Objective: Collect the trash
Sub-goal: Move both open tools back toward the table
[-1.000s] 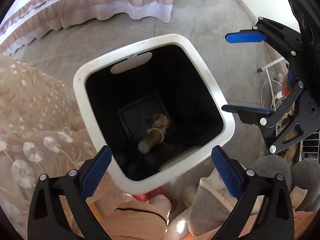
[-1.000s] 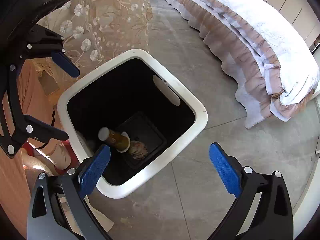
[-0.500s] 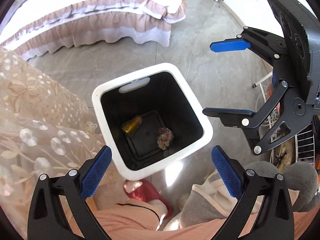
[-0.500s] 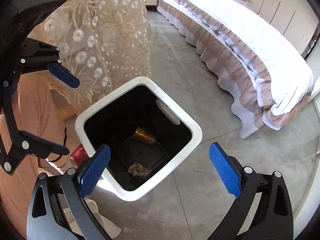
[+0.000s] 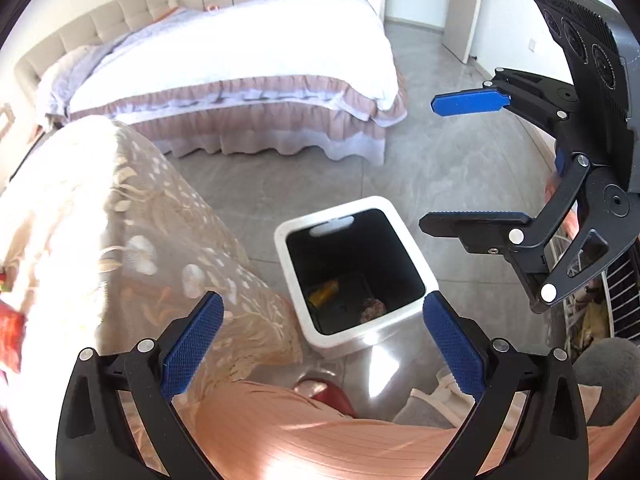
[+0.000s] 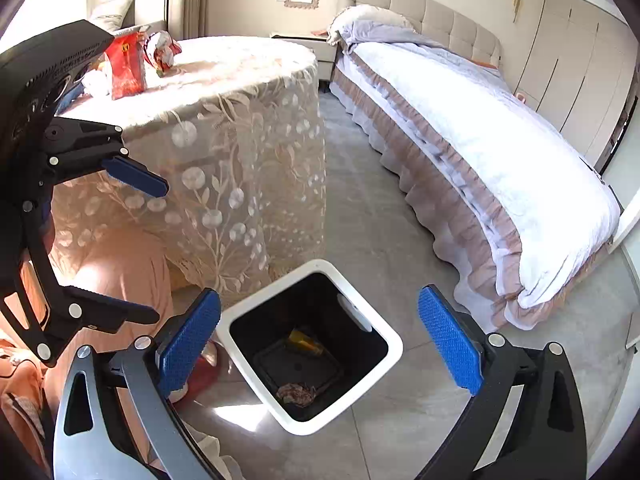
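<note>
Right wrist: red crinkly snack bag (image 6: 126, 66) at ten o'clock, likely light, soft, pinchable at top edge; both grippers (image 6: 318, 354) (image 5: 320, 350) wide open, empty.

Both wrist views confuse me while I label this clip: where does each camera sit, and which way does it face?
Left wrist: on the left gripper, tilted down at the trash bin and bed; shows its open blue fingers, the right gripper and the person's peach clothing.
Right wrist: on the right gripper, facing down over the bin toward the draped table; shows its open fingers and the left gripper.
Shared: bin, its bottle and crumpled wad, bed, tablecloth.
</note>
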Demonstrator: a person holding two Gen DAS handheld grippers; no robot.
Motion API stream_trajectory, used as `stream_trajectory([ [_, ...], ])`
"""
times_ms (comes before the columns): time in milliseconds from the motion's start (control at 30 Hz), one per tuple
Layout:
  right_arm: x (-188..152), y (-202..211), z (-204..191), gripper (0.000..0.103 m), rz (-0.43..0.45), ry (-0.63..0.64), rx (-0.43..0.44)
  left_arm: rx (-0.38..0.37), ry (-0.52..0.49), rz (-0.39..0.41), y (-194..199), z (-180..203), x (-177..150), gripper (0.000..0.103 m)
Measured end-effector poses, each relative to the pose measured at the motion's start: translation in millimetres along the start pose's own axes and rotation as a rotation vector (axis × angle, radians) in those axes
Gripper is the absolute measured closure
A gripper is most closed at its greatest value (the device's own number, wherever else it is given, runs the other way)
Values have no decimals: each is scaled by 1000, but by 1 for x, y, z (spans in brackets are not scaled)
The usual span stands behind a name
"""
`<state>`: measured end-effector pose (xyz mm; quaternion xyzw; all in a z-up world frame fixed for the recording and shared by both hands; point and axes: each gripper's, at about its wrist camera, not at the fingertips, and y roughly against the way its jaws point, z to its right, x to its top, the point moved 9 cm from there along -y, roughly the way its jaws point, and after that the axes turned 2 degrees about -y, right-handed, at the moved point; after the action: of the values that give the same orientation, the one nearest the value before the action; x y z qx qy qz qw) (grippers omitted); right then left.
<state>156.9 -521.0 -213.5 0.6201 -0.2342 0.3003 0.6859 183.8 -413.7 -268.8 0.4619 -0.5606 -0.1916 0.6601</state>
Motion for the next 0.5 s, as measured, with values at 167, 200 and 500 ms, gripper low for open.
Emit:
stream_trajectory([
  [167, 40, 23, -28, 5, 99, 17, 20, 74, 83, 102, 45, -23, 2, 5],
  [200, 47, 26, -35, 5, 119, 19, 31, 99, 104, 121, 54, -29, 1, 5],
  [500, 105, 29, -91, 5, 224, 36, 104, 339, 262, 211, 122, -95, -30, 5],
])
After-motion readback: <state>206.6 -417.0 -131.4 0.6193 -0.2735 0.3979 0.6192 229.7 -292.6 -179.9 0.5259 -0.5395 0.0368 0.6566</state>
